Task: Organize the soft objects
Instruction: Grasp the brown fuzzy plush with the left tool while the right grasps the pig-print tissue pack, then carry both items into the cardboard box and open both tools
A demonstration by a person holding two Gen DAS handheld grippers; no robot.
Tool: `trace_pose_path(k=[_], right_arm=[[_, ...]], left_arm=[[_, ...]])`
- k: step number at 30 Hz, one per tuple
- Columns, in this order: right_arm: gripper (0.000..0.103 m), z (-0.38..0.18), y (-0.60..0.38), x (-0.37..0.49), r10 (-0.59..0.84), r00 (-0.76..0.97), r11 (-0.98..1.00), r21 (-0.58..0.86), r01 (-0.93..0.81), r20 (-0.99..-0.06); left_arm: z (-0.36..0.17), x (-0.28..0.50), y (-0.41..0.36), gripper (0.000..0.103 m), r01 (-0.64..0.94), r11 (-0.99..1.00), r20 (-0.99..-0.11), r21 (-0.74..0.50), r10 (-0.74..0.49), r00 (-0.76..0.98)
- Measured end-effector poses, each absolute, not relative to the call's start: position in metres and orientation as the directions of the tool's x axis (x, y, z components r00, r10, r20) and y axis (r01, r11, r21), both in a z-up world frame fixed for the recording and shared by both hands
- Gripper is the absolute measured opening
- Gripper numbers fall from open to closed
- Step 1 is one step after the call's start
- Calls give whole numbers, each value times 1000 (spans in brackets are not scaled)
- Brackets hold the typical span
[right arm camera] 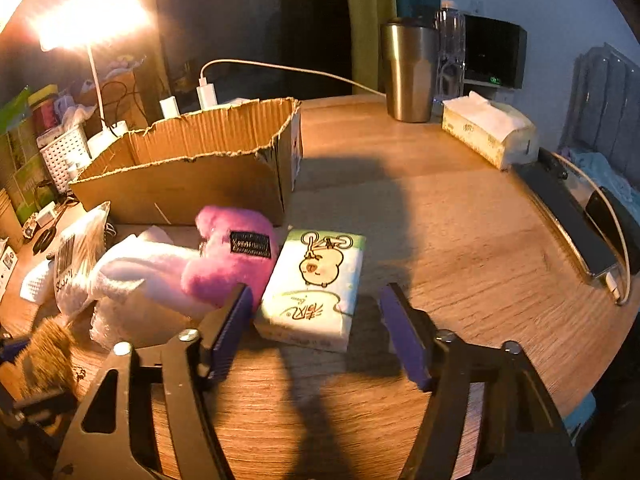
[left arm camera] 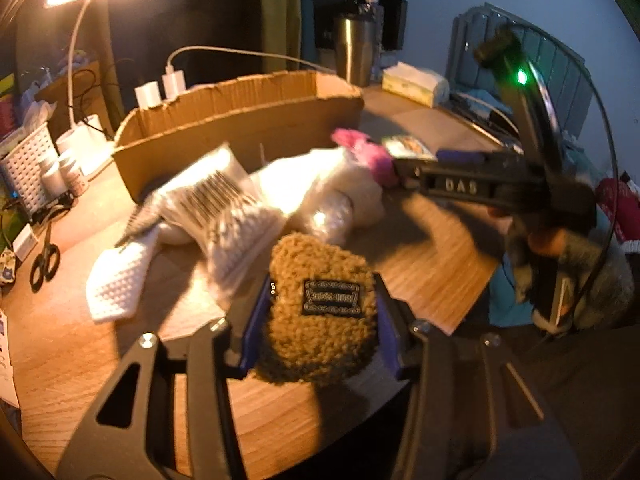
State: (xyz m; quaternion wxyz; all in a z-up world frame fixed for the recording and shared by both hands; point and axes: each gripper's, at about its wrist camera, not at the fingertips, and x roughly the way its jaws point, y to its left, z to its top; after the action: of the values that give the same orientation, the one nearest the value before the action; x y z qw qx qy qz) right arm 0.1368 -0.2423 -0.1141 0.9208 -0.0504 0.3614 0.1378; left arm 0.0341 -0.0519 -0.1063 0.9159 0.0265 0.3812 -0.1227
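Observation:
My left gripper point(left arm camera: 320, 312) is shut on a brown fuzzy pouch point(left arm camera: 320, 312) with a black label, held above the wooden table; it also shows at the left edge of the right wrist view point(right arm camera: 44, 356). My right gripper point(right arm camera: 316, 332) is open and empty, its jaws on either side of the near end of a green-and-white tissue pack point(right arm camera: 316, 288) lying on the table. A pink plush pouch point(right arm camera: 232, 256) lies just left of the pack, on white soft items point(right arm camera: 136, 272). An open cardboard box point(right arm camera: 192, 168) stands behind them.
Bagged white foam pieces point(left arm camera: 224, 208) lie in front of the box. A steel tumbler point(right arm camera: 408, 72), a tissue box point(right arm camera: 488, 132) and a phone with cable point(right arm camera: 576, 232) sit at the back right. A lamp point(right arm camera: 92, 12), white basket point(left arm camera: 28, 168) and scissors point(left arm camera: 44, 260) are at the left.

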Motion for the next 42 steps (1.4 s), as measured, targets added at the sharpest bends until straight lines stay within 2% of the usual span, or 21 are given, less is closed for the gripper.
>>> trace_pose_path(k=[2, 7, 23, 42], right_arm=[[51, -117, -243, 137, 221, 688, 956, 15, -293, -691], [50, -115, -245, 133, 244, 685, 949, 25, -313, -686], [50, -67, -240, 112, 311, 774, 930, 9, -368, -551], [50, -45, -217, 131, 362, 799, 911, 2, -412, -480]], left_arm=[[-103, 34, -47, 48, 230, 972, -695, -51, -200, 691], [-93, 34, -32, 48, 192, 979, -665, -73, -191, 722], [-65, 52, 1, 48, 89, 992, -579, -88, -124, 806], [-42, 82, 14, 48, 67, 996, -496, -65, -90, 864]])
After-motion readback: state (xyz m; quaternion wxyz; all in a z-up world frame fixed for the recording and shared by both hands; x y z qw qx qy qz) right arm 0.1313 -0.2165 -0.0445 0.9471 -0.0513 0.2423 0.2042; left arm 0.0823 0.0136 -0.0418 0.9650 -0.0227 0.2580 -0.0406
